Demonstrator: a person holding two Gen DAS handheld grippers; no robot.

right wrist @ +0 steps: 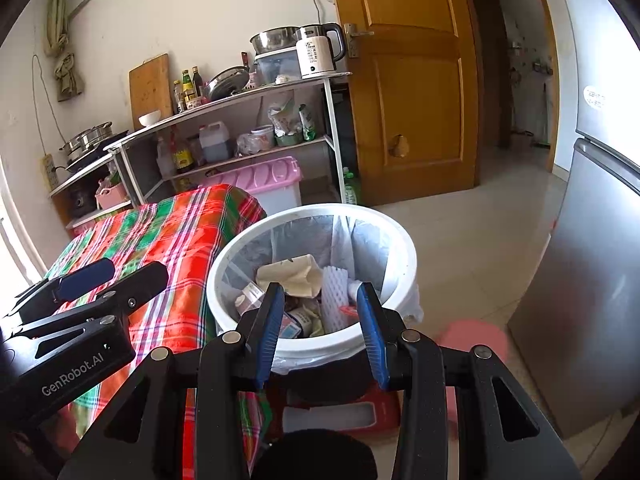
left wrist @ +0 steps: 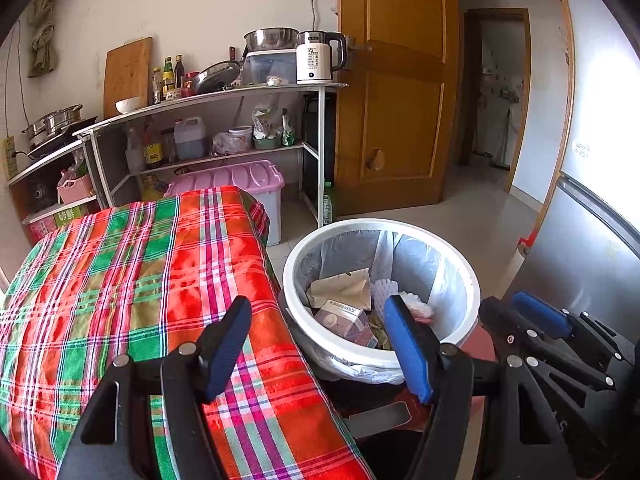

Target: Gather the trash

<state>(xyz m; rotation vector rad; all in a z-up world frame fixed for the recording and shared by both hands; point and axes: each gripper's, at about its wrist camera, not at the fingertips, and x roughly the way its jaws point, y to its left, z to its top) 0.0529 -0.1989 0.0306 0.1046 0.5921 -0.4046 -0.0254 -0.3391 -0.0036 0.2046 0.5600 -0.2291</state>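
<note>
Both grippers, left gripper (left wrist: 320,344) and right gripper (right wrist: 320,332), apart, empty. Tabletop (left wrist: 120,280) beside bin (left wrist: 460,264) bare. Advisable: sweep wider for leftover trash (right wrist: 296,276).

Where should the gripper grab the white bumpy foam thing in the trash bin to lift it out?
Grab the foam net by its top end, coming straight down from above. It stands nearly upright in the bin, leaning by the liner, so its top sticks up free while boxes crowd its bottom. The right gripper, open just over it, looks best placed. Squeeze across its thin sides; it probably squashes easily.
</note>
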